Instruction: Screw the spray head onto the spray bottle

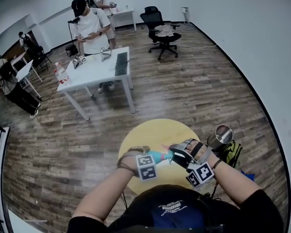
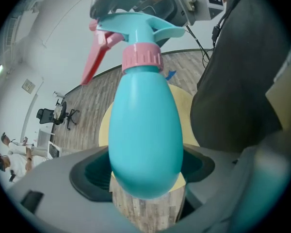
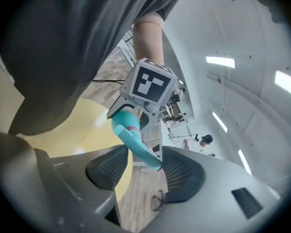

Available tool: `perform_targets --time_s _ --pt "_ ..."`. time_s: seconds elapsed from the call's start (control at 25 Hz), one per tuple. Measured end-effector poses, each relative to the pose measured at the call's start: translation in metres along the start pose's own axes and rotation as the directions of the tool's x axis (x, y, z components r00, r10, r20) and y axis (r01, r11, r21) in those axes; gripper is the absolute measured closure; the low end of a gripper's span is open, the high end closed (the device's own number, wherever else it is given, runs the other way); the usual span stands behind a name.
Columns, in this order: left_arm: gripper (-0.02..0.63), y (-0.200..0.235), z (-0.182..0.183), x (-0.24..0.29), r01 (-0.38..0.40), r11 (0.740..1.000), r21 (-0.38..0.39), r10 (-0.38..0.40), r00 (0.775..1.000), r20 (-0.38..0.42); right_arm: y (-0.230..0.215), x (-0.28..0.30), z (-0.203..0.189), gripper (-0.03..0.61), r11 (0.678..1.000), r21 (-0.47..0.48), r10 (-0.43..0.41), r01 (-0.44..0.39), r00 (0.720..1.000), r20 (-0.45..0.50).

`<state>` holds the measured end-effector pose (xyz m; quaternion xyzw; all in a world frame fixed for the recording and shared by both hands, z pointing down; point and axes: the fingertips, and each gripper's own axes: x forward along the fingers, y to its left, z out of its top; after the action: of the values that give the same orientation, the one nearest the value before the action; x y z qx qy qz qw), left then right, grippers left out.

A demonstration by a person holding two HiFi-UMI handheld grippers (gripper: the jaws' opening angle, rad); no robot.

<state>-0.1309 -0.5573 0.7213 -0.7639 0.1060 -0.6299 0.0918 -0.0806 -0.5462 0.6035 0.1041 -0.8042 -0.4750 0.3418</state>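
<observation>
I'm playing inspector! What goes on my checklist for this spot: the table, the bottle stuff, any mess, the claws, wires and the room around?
Surface: round yellow table, under both claws.
Job's things: teal plastic spray bottle; teal spray head with pink trigger sits on its neck at the pink collar; how tight, cannot tell.
Clutter: shiny metal cup just past the table's right edge.
Grippers: left claw shut on the bottle's body; right claw open, with the spray head's tail between its jaws.
Cables: black cable hanging near the right claw.
Surroundings: wood floor, white table, black office chair, several people.
</observation>
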Motion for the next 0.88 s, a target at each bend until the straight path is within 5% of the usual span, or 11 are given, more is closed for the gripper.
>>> perform_targets --time_s 0.12,0.2,0.28,0.36,0.48,0.64,0.68,0.72,0.76,0.88 --pt "0.184 0.01 -0.003 -0.003 -0.063 0.998 -0.008 0.062 0.997 -0.034 -0.007 -0.002 -0.007 0.345 0.957 0.278 0.091 -0.083 0.996 -0.015" --pt "0.184 0.017 -0.006 -0.005 -0.112 0.994 -0.012 0.111 0.992 -0.062 -0.01 -0.003 -0.014 0.362 0.863 0.487 0.161 -0.131 0.987 -0.019" --pt "0.186 0.024 -0.01 -0.004 -0.166 0.986 -0.003 0.165 0.981 -0.099 -0.005 -0.002 -0.022 0.39 0.736 0.657 0.232 -0.165 0.973 -0.016" --pt "0.186 0.032 -0.014 -0.003 -0.228 0.974 0.016 0.228 0.963 -0.141 0.0 -0.001 -0.028 0.41 0.572 0.801 0.288 -0.177 0.958 0.006" --pt "0.186 0.044 -0.022 -0.008 -0.328 0.943 0.053 0.332 0.923 -0.196 0.002 0.001 -0.024 0.425 0.278 0.939 0.319 -0.201 0.942 0.107" --pt "0.186 0.056 -0.024 -0.036 -0.405 0.909 0.098 0.416 0.878 -0.237 -0.005 -0.002 -0.008 0.462 -0.198 0.935 0.261 -0.294 0.904 0.34" --pt "0.186 0.057 -0.025 -0.033 -0.401 0.911 0.098 0.413 0.882 -0.227 -0.011 -0.004 -0.005 0.466 -0.28 0.905 0.222 -0.319 0.896 0.384" --pt "0.184 0.057 -0.025 -0.026 -0.39 0.916 0.091 0.4 0.892 -0.21 -0.016 -0.005 -0.004 0.477 -0.31 0.89 0.188 -0.336 0.895 0.403" --pt "0.184 0.055 -0.026 -0.02 -0.373 0.925 0.079 0.381 0.905 -0.19 -0.019 -0.006 -0.004 0.476 -0.29 0.894 0.169 -0.343 0.901 0.4" --pt "0.184 0.047 -0.022 -0.016 -0.311 0.95 0.015 0.311 0.943 -0.122 -0.027 -0.01 0.005 0.43 -0.133 0.923 0.149 -0.362 0.913 0.38"
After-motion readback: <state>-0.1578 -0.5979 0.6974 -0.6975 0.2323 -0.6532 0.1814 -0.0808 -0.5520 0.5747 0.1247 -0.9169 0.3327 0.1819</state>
